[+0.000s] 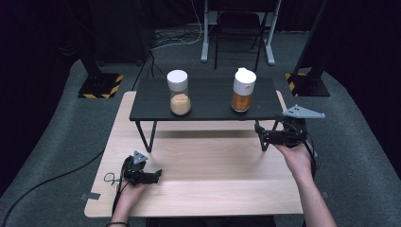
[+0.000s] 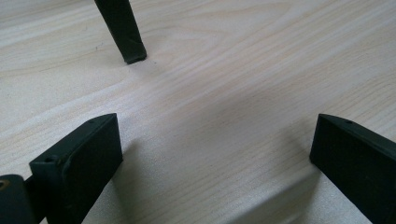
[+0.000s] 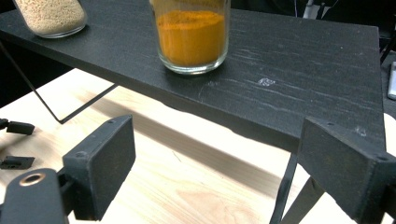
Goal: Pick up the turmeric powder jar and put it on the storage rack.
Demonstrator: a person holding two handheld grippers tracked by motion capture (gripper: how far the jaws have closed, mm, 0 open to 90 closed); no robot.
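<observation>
My work surface is a light wooden table (image 1: 198, 179) standing on grey carpeted floor (image 1: 56, 137). A low black shelf (image 1: 208, 106) on thin black metal legs stands on the table's far half; one leg foot (image 2: 133, 56) rests directly on the wood. Two glass jars stand on the shelf, well apart: a white-capped jar of beige grains (image 1: 178, 92) at the left, a white-capped jar of orange powder (image 1: 242, 90) at the right.
</observation>
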